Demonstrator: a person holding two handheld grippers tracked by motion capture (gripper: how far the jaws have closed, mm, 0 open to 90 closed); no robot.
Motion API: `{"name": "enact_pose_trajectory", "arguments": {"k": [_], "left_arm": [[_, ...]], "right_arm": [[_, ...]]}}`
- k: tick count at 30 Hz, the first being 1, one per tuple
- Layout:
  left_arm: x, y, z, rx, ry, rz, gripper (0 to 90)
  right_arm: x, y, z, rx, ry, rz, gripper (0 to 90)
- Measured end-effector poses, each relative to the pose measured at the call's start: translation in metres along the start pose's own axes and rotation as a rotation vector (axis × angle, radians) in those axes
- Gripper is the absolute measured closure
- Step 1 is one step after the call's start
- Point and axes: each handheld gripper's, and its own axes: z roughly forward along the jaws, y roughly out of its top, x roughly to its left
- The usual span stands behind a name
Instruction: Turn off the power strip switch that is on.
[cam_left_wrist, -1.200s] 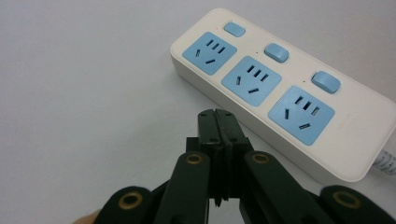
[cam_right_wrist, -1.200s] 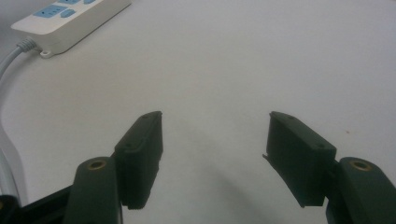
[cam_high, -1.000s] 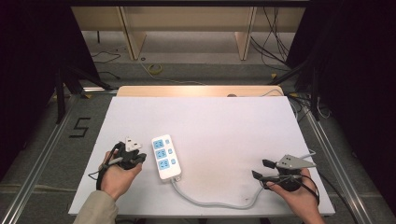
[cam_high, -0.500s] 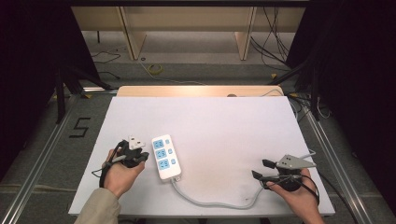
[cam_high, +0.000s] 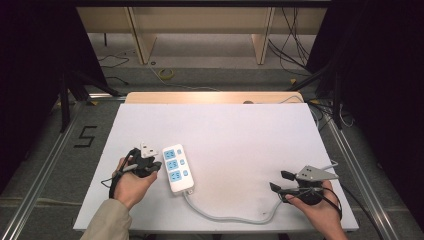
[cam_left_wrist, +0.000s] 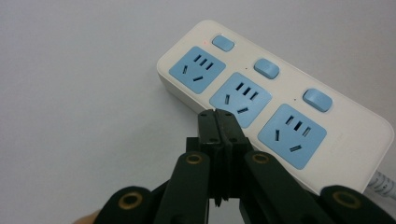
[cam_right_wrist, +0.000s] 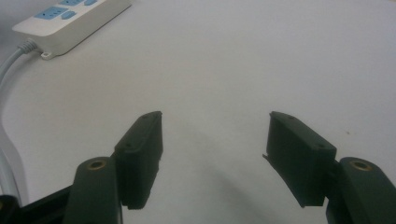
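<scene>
A white power strip (cam_high: 176, 167) with three blue sockets and three blue switches lies left of centre on the white table (cam_high: 240, 135). Its grey cable (cam_high: 225, 217) curves along the near edge toward the right. My left gripper (cam_high: 156, 165) sits just left of the strip, its tip close to the strip's side. In the left gripper view the left gripper (cam_left_wrist: 218, 117) has its jaws pressed together with nothing between them, in front of the middle socket of the strip (cam_left_wrist: 280, 100). My right gripper (cam_high: 279, 180) rests at the near right. The right gripper (cam_right_wrist: 215, 140) stands open over bare table, with the strip (cam_right_wrist: 70, 18) far off.
A wooden board (cam_high: 210, 97) lies along the table's far edge. Metal rails run down both sides of the table, and a "5" mark (cam_high: 85, 136) is on the floor at the left. Loose cables lie on the floor beyond the table.
My left gripper has edged slightly to the right, closer to the power strip. The right gripper has stayed where it was.
</scene>
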Motion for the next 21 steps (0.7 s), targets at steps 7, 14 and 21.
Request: {"name": "enact_pose_trajectory", "arguments": {"k": [7, 14, 21], "left_arm": [[-0.0009, 0.0029, 0.0013, -0.002, -0.002, 0.000, 89.8], [-0.0018, 0.0062, 0.0025, 0.000, -0.005, 0.001, 89.8], [-0.0026, 0.0089, 0.0042, 0.004, -0.011, 0.007, 89.8]], "right_arm": [[0.0000, 0.0000, 0.0000, 0.000, 0.000, 0.000, 37.0], [0.0000, 0.0000, 0.0000, 0.000, 0.001, 0.001, 37.0], [0.0001, 0.0001, 0.0000, -0.001, 0.000, 0.000, 37.0]]}}
